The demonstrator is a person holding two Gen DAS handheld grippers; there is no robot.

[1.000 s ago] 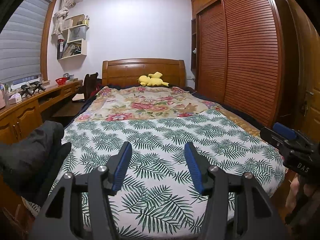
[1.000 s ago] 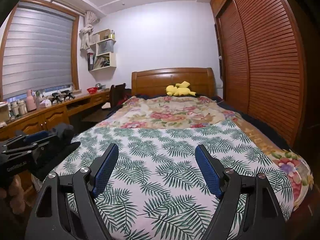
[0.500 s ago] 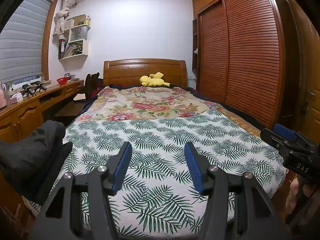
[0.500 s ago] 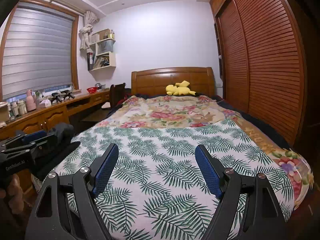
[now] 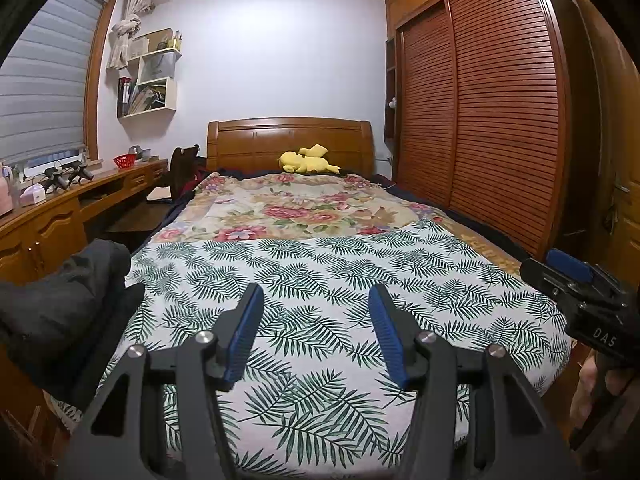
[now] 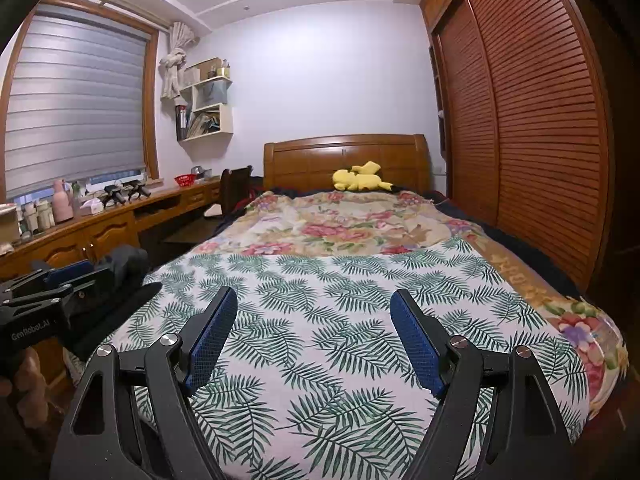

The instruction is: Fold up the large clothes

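Observation:
A dark grey garment [image 5: 60, 304] lies bunched at the bed's near left corner, draping over the edge; the right wrist view shows the dark garment [image 6: 124, 264] too, behind the other gripper's body. My left gripper [image 5: 316, 300] hovers open over the palm-leaf sheet [image 5: 320, 280] at the foot of the bed, nothing between its blue pads. My right gripper [image 6: 314, 304] is also open and empty, held over the same palm-leaf sheet [image 6: 340, 320]. Both sit right of the garment and apart from it.
A floral quilt [image 5: 304, 208] covers the far half of the bed, with a yellow plush toy [image 5: 308, 160] by the wooden headboard. A wooden desk [image 6: 104, 220] with clutter runs along the left. Slatted wardrobe doors [image 5: 480, 120] stand close on the right.

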